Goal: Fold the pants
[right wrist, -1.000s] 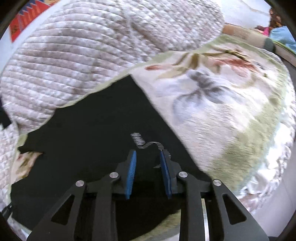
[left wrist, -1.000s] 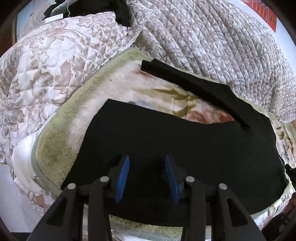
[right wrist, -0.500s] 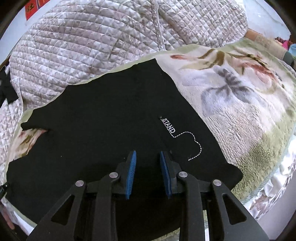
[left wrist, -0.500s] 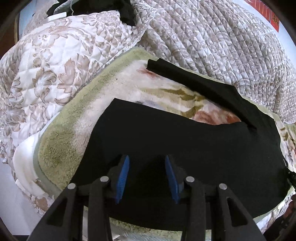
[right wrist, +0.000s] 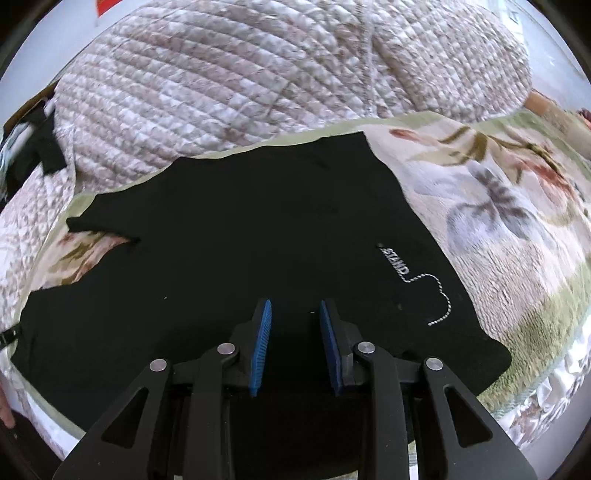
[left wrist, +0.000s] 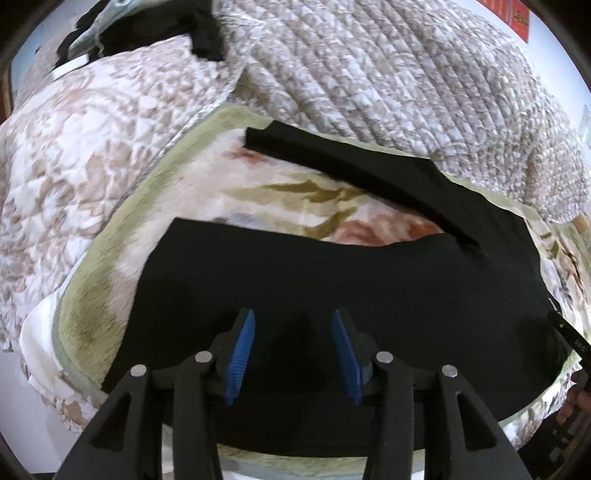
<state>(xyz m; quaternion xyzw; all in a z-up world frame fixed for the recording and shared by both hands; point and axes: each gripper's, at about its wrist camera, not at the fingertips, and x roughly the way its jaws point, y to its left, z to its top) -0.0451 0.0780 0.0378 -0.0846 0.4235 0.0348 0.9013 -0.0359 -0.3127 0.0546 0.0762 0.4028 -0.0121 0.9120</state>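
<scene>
Black pants (left wrist: 332, 280) lie flat on a floral fleece blanket (left wrist: 258, 192), legs spread in a V. The near leg runs across the left wrist view, the far leg (left wrist: 369, 166) lies behind it. My left gripper (left wrist: 293, 317) is open and empty, above the near leg. In the right wrist view the pants (right wrist: 240, 240) show their waist part with white "STAND" stitching (right wrist: 397, 264). My right gripper (right wrist: 295, 306) is open and empty, above the waist part's near edge.
A quilted beige comforter (left wrist: 369, 66) is heaped behind the pants, and it also shows in the right wrist view (right wrist: 240, 81). A floral quilt (left wrist: 74, 147) lies at left. Dark clothing (left wrist: 166, 33) sits at the far back. The bed edge (right wrist: 535, 398) drops off at right.
Both grippers have drawn back and up from the pants, so more of the cloth shows. The right view went from close on the waist to the whole waist part laid flat.
</scene>
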